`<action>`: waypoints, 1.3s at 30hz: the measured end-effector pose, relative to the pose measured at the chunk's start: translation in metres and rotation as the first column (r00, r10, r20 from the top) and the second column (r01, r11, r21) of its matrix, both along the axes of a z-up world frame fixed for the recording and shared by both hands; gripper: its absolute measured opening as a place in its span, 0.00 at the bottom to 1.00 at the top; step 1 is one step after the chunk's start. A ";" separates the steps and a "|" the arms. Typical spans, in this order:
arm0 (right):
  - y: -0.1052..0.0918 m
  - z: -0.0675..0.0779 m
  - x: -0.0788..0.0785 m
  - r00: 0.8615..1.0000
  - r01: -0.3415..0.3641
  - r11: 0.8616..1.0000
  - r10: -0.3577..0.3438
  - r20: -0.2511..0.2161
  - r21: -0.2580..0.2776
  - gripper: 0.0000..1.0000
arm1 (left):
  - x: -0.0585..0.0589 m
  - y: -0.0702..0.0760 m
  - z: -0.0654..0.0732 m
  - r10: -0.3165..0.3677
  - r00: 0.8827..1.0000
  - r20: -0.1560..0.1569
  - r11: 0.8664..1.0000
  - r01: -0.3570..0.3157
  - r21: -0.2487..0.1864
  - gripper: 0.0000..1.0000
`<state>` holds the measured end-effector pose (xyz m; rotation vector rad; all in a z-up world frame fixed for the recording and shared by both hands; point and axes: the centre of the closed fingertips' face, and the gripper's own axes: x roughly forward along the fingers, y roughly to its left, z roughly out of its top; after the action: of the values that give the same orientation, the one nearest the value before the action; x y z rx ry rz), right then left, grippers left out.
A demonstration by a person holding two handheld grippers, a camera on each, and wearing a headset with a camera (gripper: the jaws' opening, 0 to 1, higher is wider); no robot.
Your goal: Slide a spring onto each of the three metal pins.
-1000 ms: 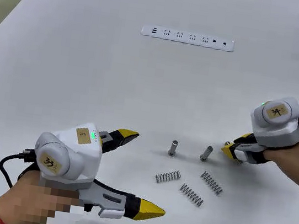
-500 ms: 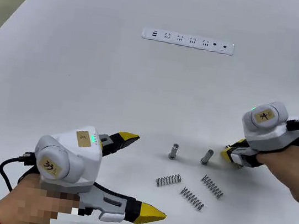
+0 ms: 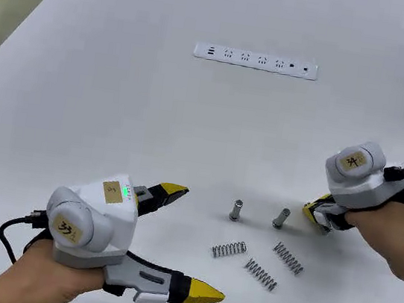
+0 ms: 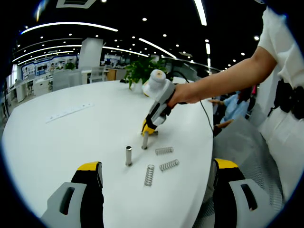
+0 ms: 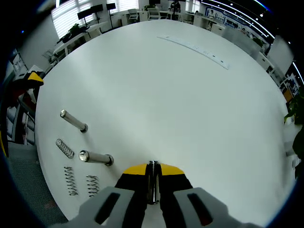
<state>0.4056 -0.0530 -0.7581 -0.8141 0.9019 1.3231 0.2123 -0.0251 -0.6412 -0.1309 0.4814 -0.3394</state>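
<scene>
The left gripper (image 3: 189,242) is glossy white plastic; ahead of it, pins (image 3: 237,210) of smooth polished metal, springs (image 3: 229,249) of bare wire — on a matt white table (image 3: 119,95).

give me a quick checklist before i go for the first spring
1. First pin and second pin upright on the table: ok.
2. First spring, second spring and third spring lying loose, apart from each other: ok.
3. Left gripper open with nothing in it, ready to pick: ok.
4. Right gripper shut on a thin metal piece; whether it is the third pin: cannot tell.
5. A spring on any pin: not ok, none yet.
</scene>
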 end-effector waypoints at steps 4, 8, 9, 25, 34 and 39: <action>0.000 0.000 0.001 1.000 -0.005 1.000 0.005 0.000 0.001 0.09 | 0.000 0.000 0.001 0.001 1.000 0.001 1.000 -0.001 0.001 0.98; -0.001 0.004 0.000 1.000 -0.003 1.000 0.003 -0.012 0.023 0.09 | -0.001 0.001 0.000 0.003 1.000 0.002 1.000 -0.003 0.001 0.98; -0.001 0.003 0.000 1.000 -0.004 1.000 0.004 -0.015 0.027 0.09 | -0.001 0.001 0.000 0.003 1.000 0.002 1.000 -0.003 0.001 0.98; -0.020 0.028 -0.006 0.999 -0.017 0.982 0.022 -0.025 0.188 0.09 | -0.001 -0.001 0.000 -0.011 1.000 0.005 1.000 0.011 0.006 0.98; -0.028 0.041 -0.010 0.999 -0.027 0.963 0.031 -0.009 0.267 0.09 | 0.002 -0.008 0.003 -0.022 1.000 0.006 1.000 0.022 0.011 0.98; -0.034 0.046 -0.010 1.000 -0.027 0.957 0.029 -0.003 0.288 0.09 | 0.003 -0.010 0.004 -0.025 1.000 0.003 1.000 0.025 0.011 0.98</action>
<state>0.3960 -0.0872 -0.7125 -0.5965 0.6832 1.4430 0.2149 -0.0350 -0.6371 -0.1139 0.4816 -0.3617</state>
